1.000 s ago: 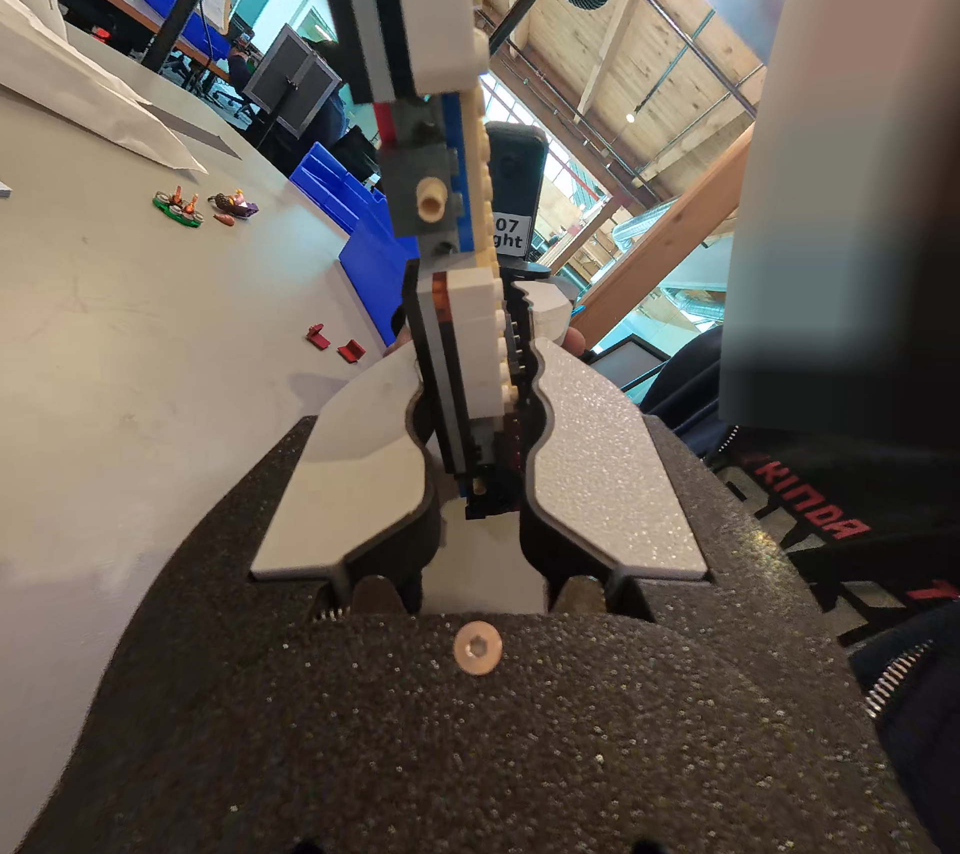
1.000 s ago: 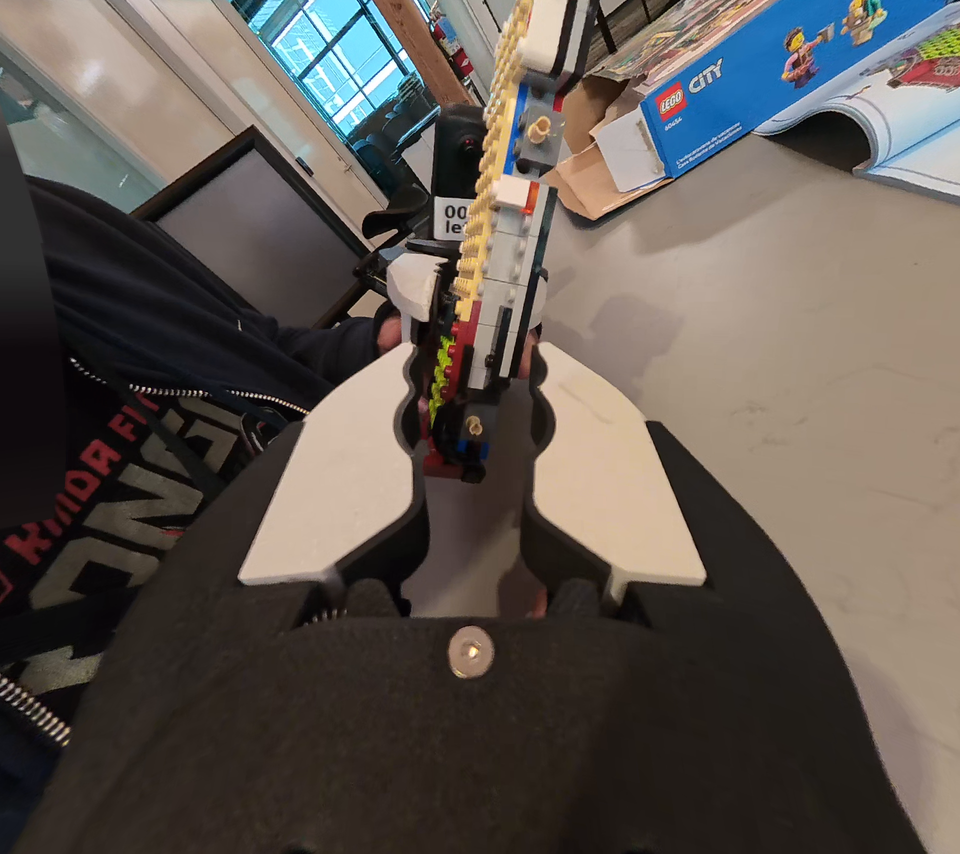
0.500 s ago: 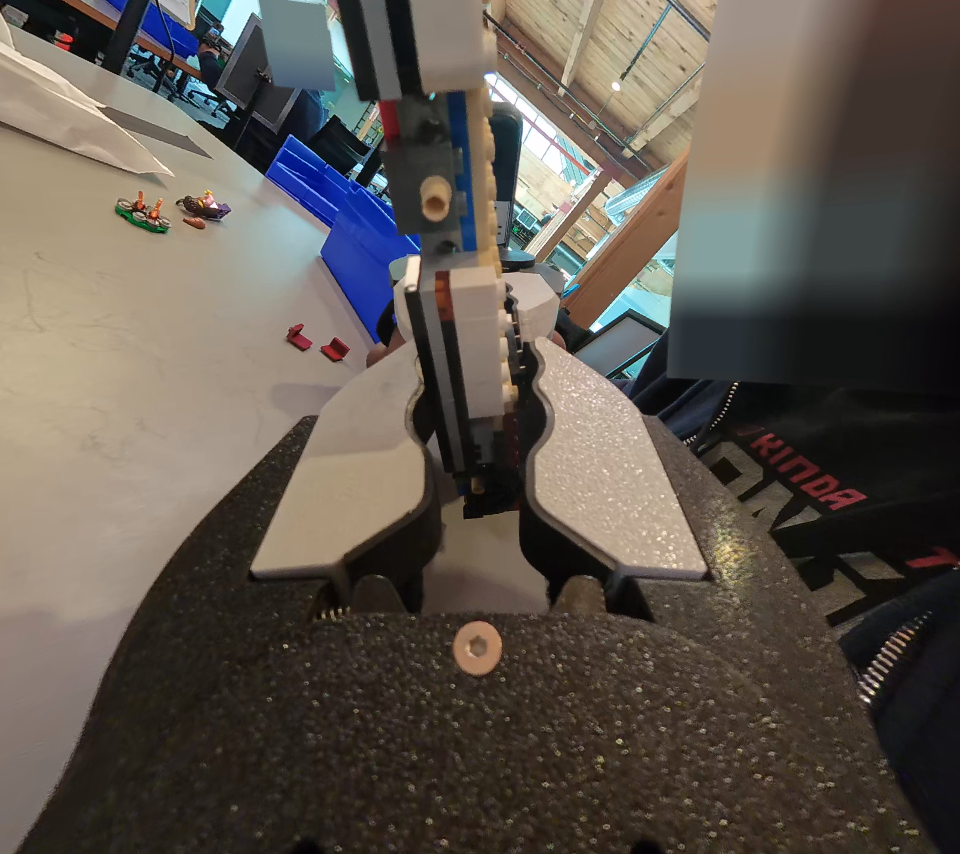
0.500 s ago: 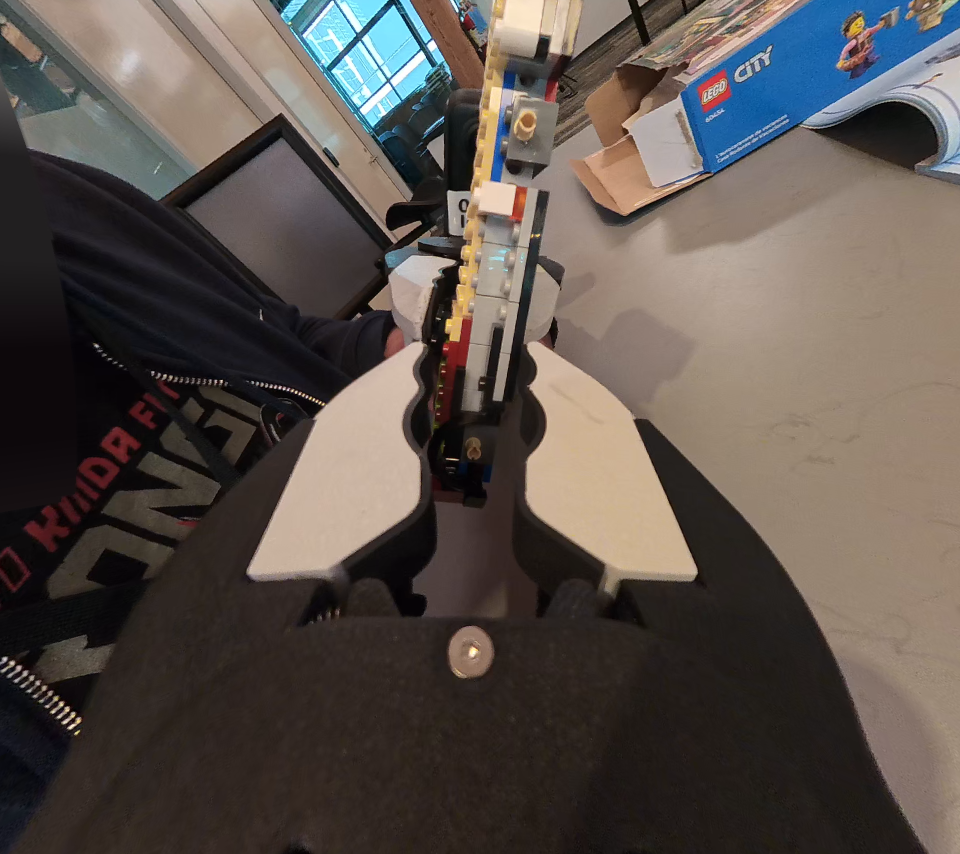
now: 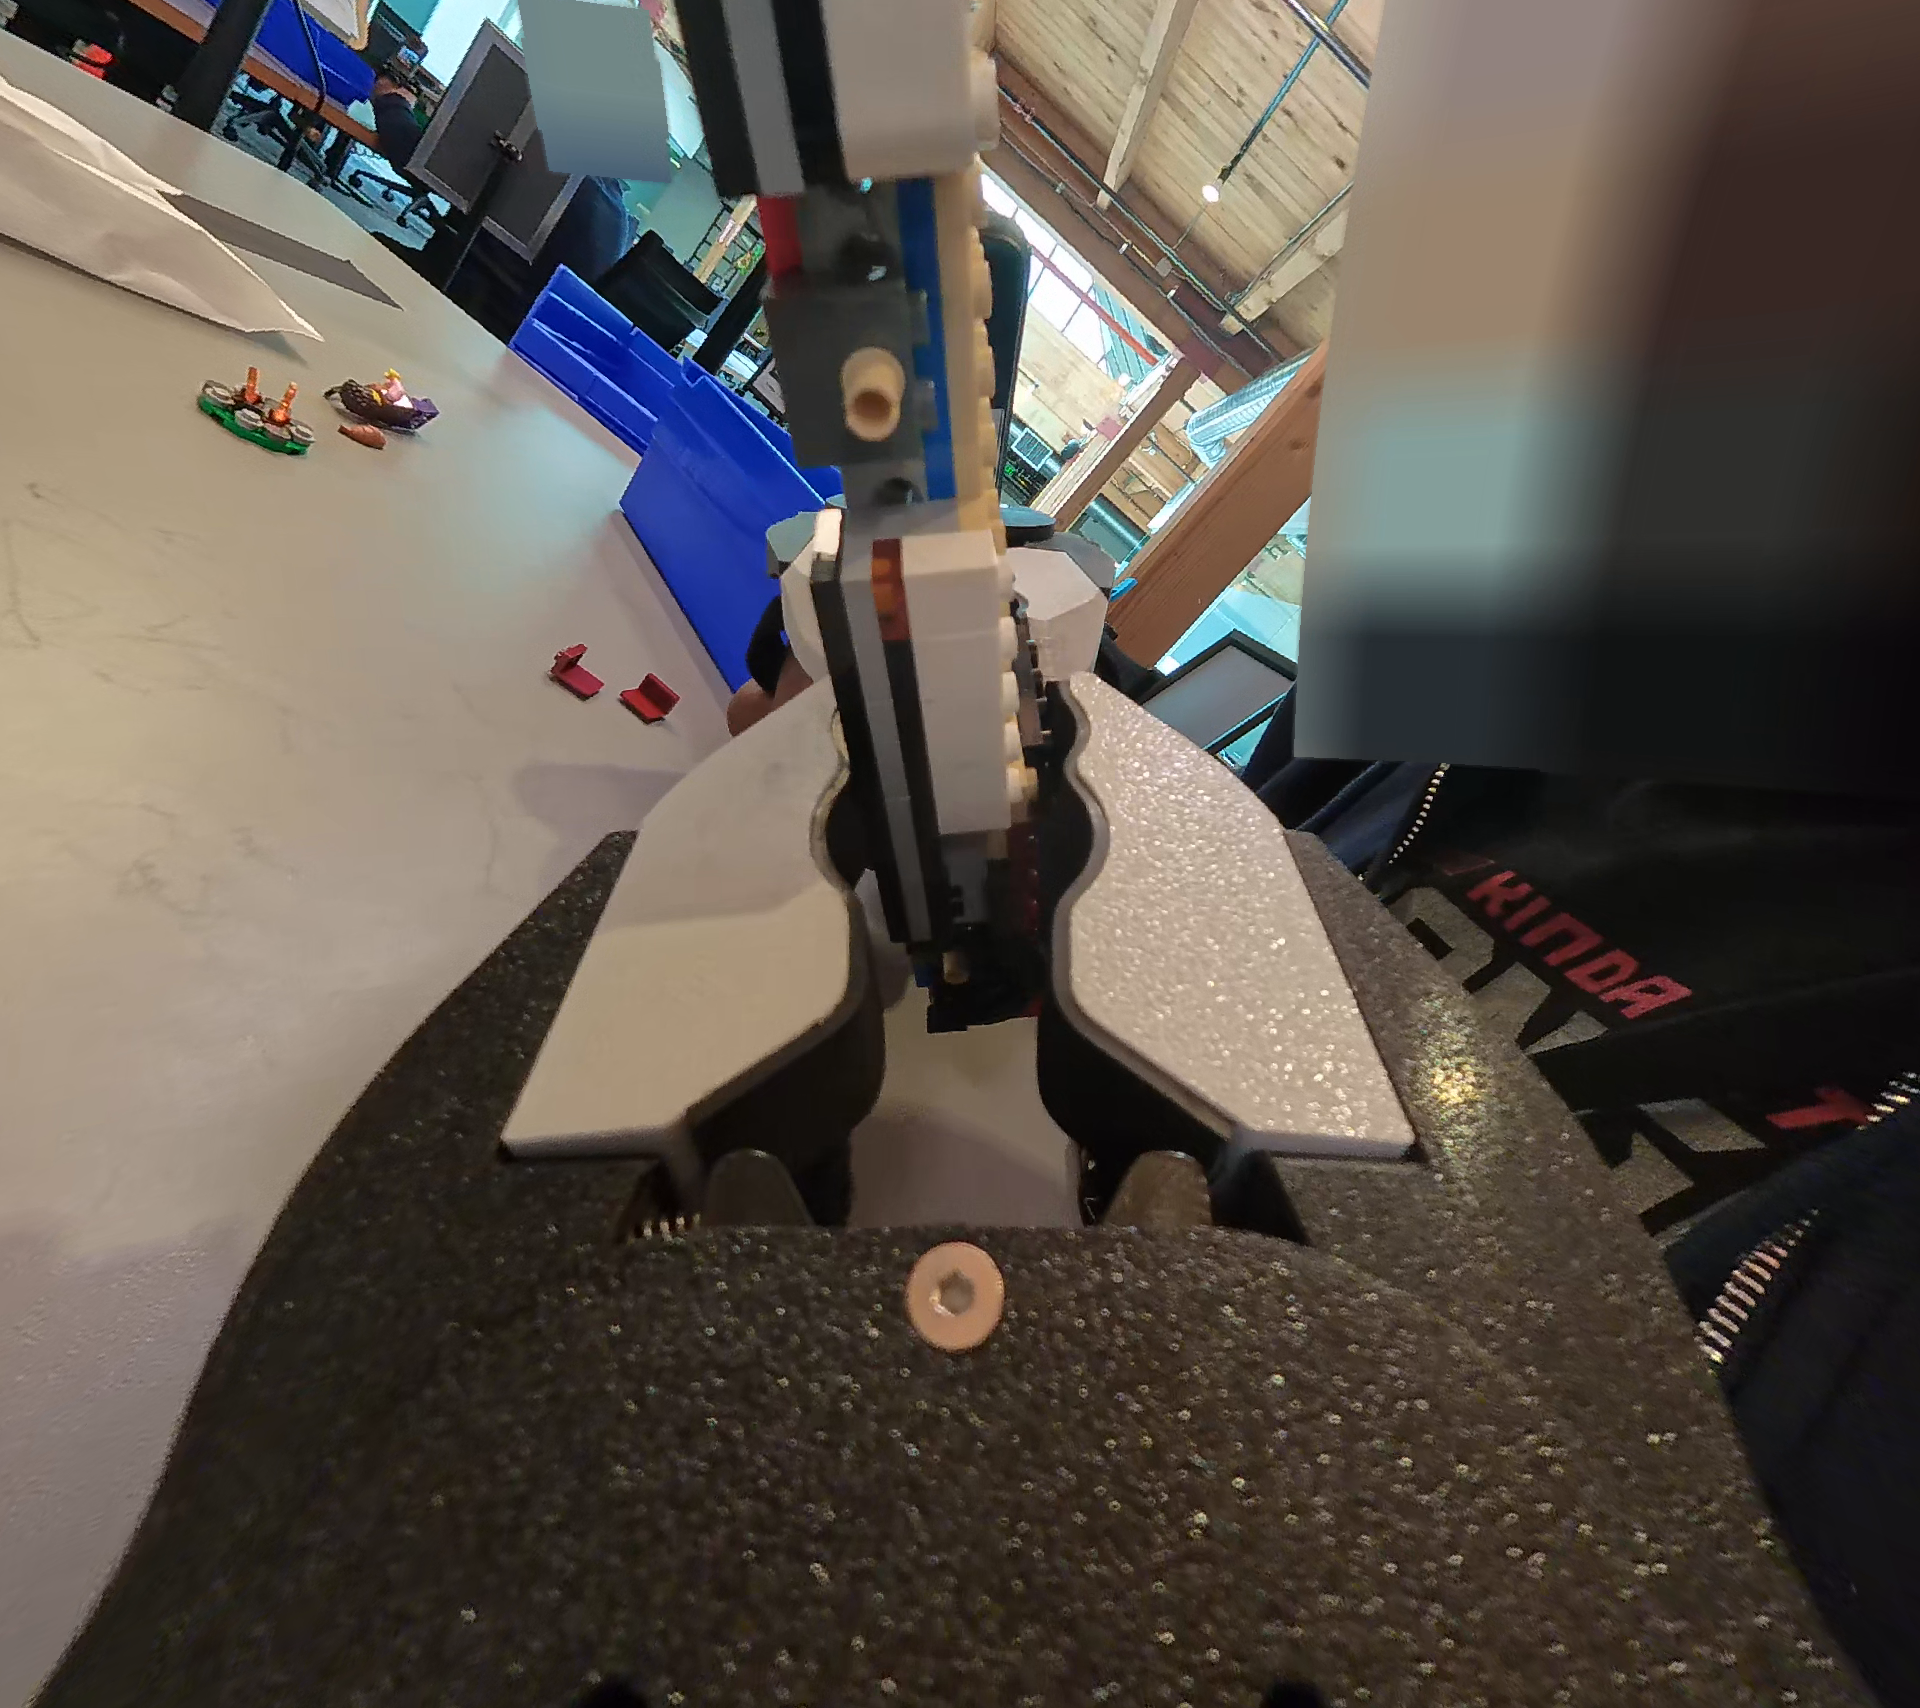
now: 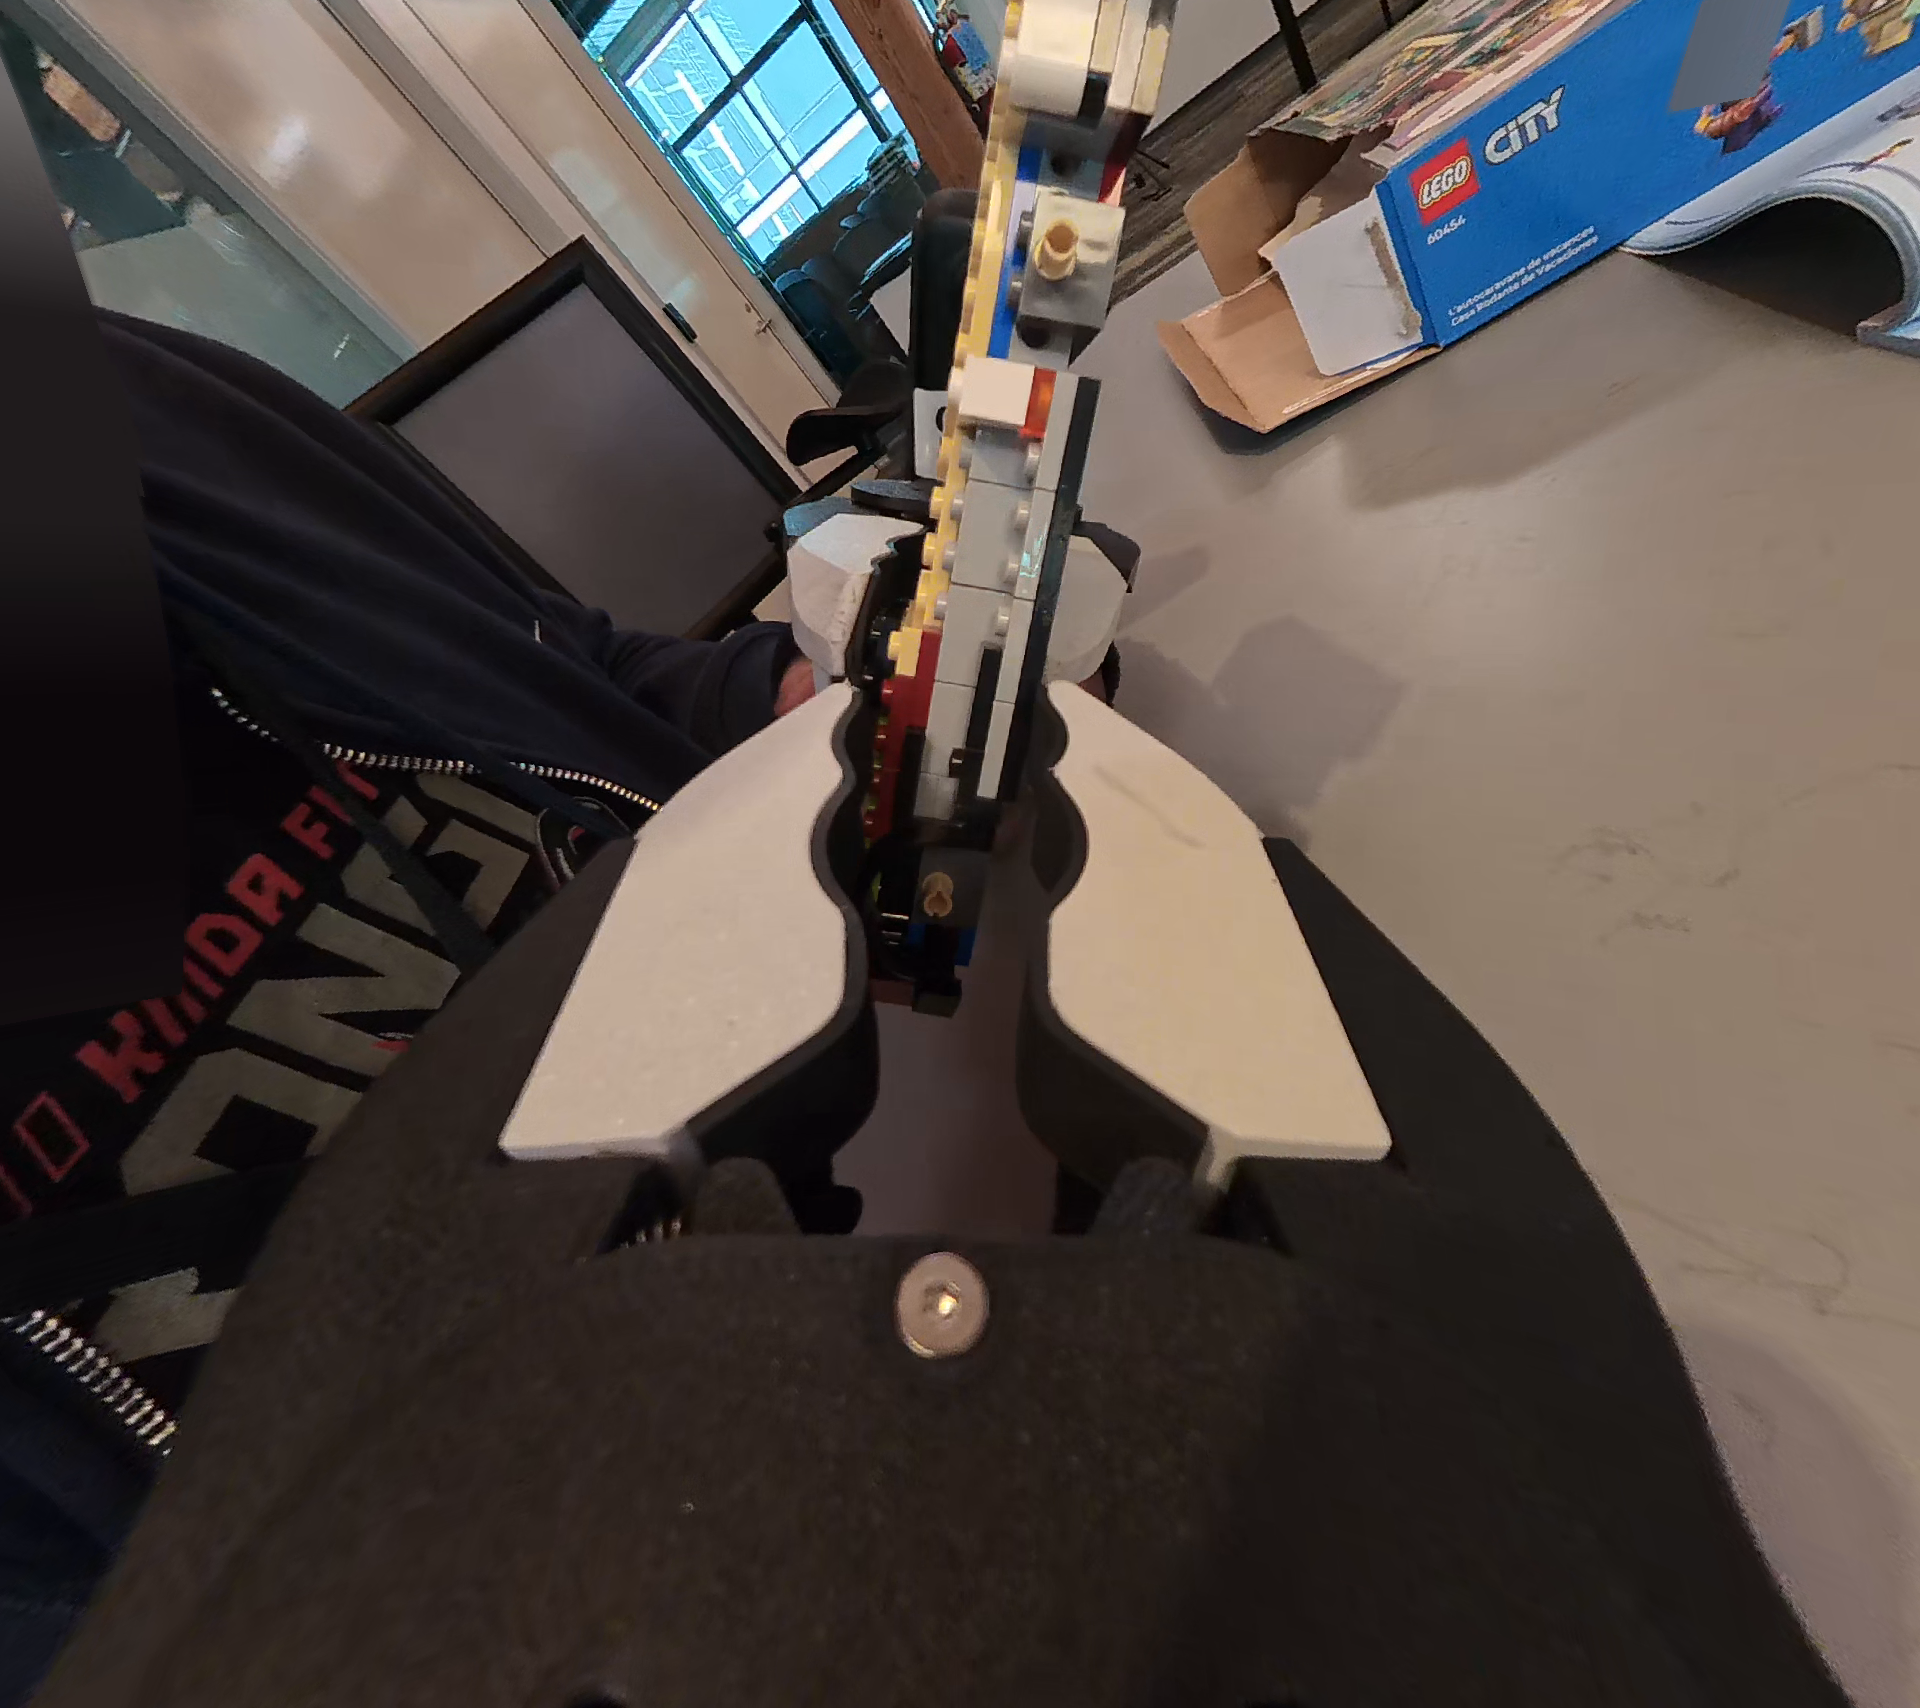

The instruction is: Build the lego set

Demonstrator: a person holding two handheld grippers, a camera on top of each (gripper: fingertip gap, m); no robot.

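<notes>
**Left wrist view.** The left gripper (image 5: 951,785) has not changed its hold from a moment ago. Its two fingers (image 5: 748,827) are set narrow and clamp the lower end of a tall brick build (image 5: 935,702) of white, black, grey and tan. The build rises straight up from between the fingertips and runs out of the top of the view. Only the framing has tipped a little. Just beyond the tips, the white fingertips (image 5: 1075,609) of the other gripper flank the same build from the far side. Off to this gripper's left the grey table (image 5: 260,723) carries two small red pieces (image 5: 613,687). A small green build (image 5: 255,417) lies farther out, and blue bins (image 5: 707,505) stand past the table's edge.

**Right wrist view.** This is where the change shows. The fingers (image 6: 1164,879) of the right gripper (image 6: 951,723) stood slack about the brick build (image 6: 987,598) a second ago and have since drawn in. They now appear to press its red-and-green face on one side and its black edge on the other. By the look of it, both tools now hold the piece. The build stands nearly upright, its foot deep between the fingers, with the left gripper's fingertips (image 6: 831,588) gripping it just ahead. A blue toy box (image 6: 1610,131) and an open booklet (image 6: 1870,204) lie well off to the right on the table (image 6: 1558,723). A person's dark jacket (image 6: 364,567) fills the left.
</notes>
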